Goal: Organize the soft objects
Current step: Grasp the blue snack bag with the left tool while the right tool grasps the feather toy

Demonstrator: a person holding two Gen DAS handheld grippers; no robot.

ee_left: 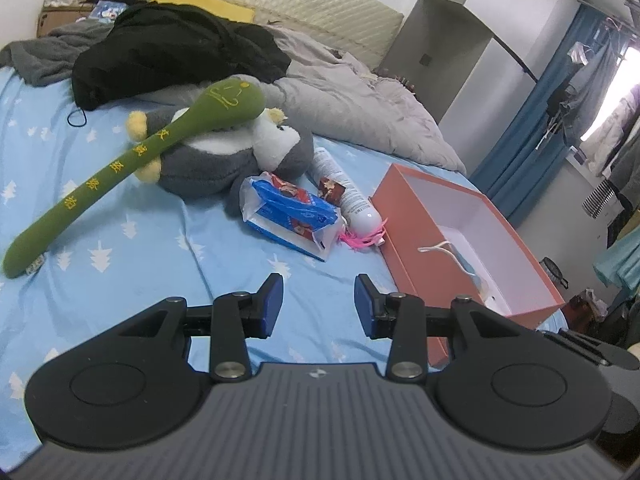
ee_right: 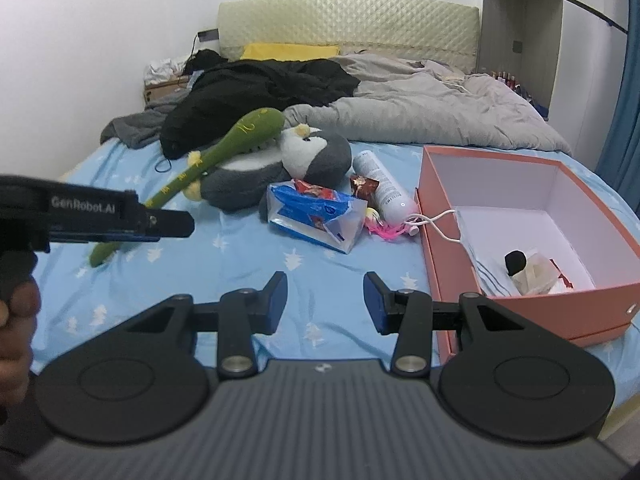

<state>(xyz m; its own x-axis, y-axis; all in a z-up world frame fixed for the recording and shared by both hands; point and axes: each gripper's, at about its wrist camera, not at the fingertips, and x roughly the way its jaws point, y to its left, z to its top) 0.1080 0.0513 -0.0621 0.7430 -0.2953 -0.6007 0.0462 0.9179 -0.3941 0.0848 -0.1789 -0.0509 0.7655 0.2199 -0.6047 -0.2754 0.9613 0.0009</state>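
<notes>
A grey and white plush penguin (ee_left: 236, 152) (ee_right: 304, 160) lies on the blue bedsheet (ee_left: 132, 264). A long green plush stick (ee_left: 120, 168) (ee_right: 224, 148) leans across it. A blue tissue pack (ee_left: 288, 212) (ee_right: 316, 212), a white bottle (ee_left: 348, 188) (ee_right: 384, 188) and a pink tassel (ee_left: 360, 238) (ee_right: 390, 232) lie beside an open orange box (ee_left: 404, 216) (ee_right: 440, 240). My left gripper (ee_left: 319, 304) is open and empty above the sheet; it also shows in the right wrist view (ee_right: 176, 224). My right gripper (ee_right: 325, 302) is open and empty.
Black clothes (ee_left: 160, 52) (ee_right: 256, 92) and a grey duvet (ee_left: 360, 108) (ee_right: 420, 116) are piled near the cream headboard (ee_right: 348, 28). The box holds a white cord (ee_right: 440, 220) and small items (ee_right: 528, 268). A cardboard box (ee_right: 160, 88) stands at the far left.
</notes>
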